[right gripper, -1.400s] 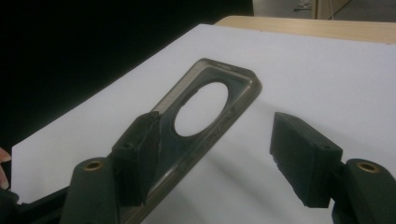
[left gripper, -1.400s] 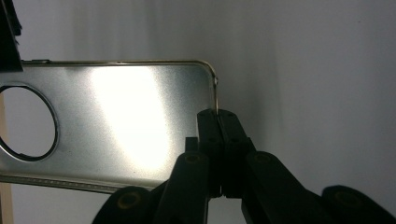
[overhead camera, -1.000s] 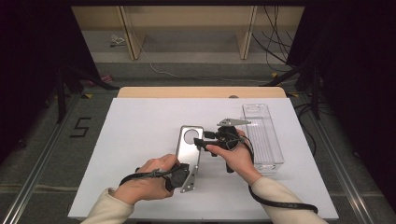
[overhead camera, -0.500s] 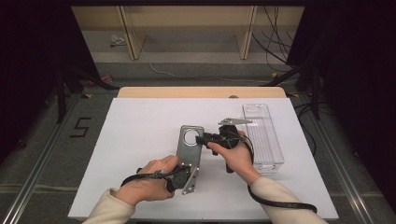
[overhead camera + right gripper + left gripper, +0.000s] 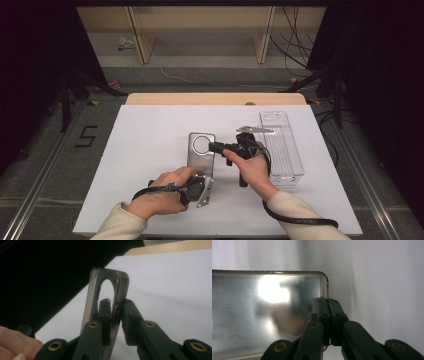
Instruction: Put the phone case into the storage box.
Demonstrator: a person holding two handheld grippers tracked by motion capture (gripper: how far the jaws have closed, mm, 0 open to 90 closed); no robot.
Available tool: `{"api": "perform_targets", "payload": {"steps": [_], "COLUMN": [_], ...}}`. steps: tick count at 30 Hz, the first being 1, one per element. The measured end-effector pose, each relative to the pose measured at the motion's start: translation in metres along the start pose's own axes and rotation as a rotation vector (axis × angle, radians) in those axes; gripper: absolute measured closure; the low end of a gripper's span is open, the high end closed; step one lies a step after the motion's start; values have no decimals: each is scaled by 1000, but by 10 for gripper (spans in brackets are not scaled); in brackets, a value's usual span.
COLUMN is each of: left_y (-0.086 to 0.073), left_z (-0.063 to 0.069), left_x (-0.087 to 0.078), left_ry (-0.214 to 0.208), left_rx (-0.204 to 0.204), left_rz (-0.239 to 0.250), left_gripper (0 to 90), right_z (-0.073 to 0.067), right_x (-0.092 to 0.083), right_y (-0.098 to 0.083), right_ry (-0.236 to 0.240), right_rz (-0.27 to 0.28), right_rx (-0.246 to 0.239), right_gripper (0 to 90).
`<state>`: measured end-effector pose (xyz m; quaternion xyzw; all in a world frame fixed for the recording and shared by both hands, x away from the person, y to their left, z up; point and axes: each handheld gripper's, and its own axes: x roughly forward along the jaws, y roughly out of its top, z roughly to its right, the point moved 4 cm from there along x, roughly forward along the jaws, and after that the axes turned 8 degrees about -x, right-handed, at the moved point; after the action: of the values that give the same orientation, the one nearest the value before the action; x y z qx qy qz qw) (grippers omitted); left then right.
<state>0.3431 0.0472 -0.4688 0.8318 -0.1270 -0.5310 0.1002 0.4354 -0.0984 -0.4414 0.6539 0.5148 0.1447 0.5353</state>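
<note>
1. The case is see-through and shiny, with round corners and a round hole at its far end.
2. It sits on the white table, near the middle.
3. The left hand-held gripper pinches its near edge, jaws tight together.
4. The right hand-held gripper has just been closing, and its jaws now squeeze the rim by the hole.

Cream sleeves; black gripper jaws w/ brass screws, black cables trailing.
</note>
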Motion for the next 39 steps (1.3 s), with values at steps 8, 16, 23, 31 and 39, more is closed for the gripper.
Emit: {"api": "perform_targets", "payload": {"steps": [8,16,23,31,39], "left_y": [-5,-21,-38,-48,-54], "left_z": [-5,-23,-36,-46,-55], "left_x": [-2,-16,-26,-29,-31], "left_ry": [1,29,38,39,65], "left_rx": [-44,-233,-425,-598,-705], "left_rz": [17,152,288,399,469], "left_gripper": [835,737,661,581,568], "right_z": [-8,-3,-1,2,1], "right_x": [-3,-9,-14,-20,-19], "right_y": [6,10,14,18,17], "right_ry": [0,-17,-34,-49,-53], "right_rz": [15,31,42,56,54], "right_rx": [-54,-72,-92,-129,-138], "right_gripper": [826,826,826,826,825]}}
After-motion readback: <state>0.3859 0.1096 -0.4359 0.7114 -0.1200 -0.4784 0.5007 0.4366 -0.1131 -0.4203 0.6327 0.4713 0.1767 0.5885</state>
